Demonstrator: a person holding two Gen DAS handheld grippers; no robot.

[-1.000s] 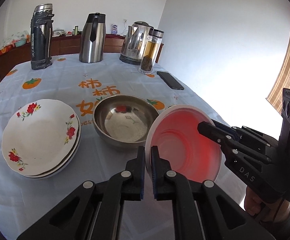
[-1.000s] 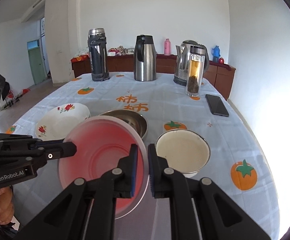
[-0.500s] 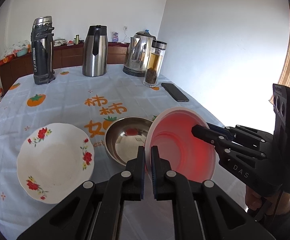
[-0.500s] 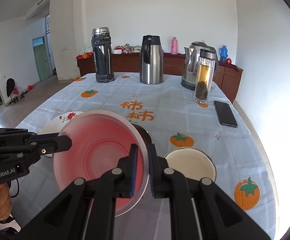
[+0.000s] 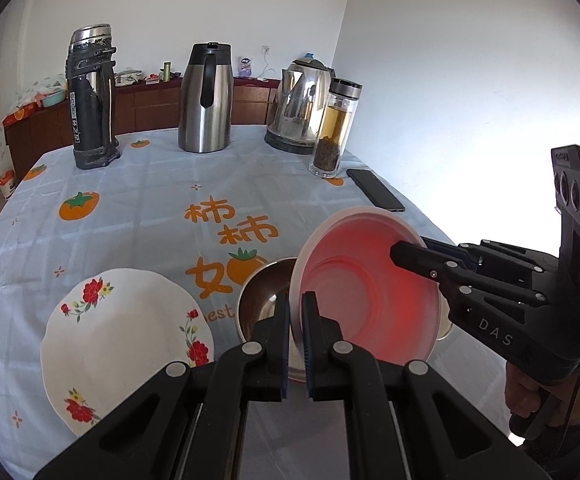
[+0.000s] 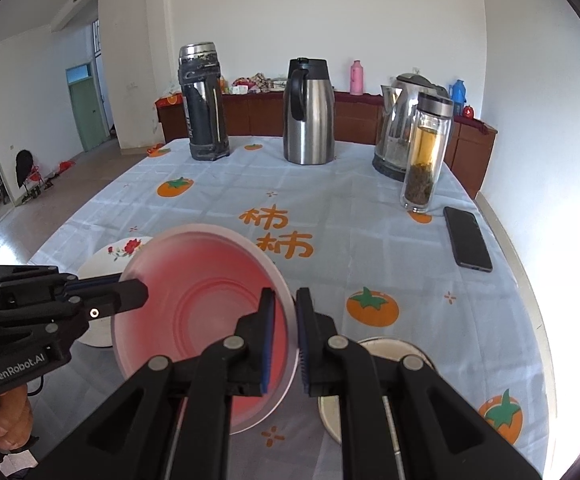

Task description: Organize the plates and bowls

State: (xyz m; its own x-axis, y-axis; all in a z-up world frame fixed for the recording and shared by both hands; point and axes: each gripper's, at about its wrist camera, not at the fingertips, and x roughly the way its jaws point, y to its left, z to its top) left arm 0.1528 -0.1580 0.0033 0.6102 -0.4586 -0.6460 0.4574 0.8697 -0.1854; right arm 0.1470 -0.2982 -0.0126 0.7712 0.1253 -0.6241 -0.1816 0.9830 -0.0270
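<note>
A: Where's the pink bowl (image 5: pixel 369 292)?
B: Lifted off the table (image 5: pixel 138 200), tilted — left gripper (image 5: pixel 295 322) and right gripper (image 6: pixel 286 320) each pinch its rim, on opposite sides.
A: And below?
B: Steel bowl (image 5: pixel 262 300) beneath, floral plate (image 5: pixel 122 344) to its left.

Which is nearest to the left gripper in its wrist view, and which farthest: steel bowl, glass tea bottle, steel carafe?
From the left gripper:
1. Steel bowl, directly behind its fingertips.
2. Glass tea bottle, far right of the table.
3. Steel carafe, back centre, slightly farther.
</note>
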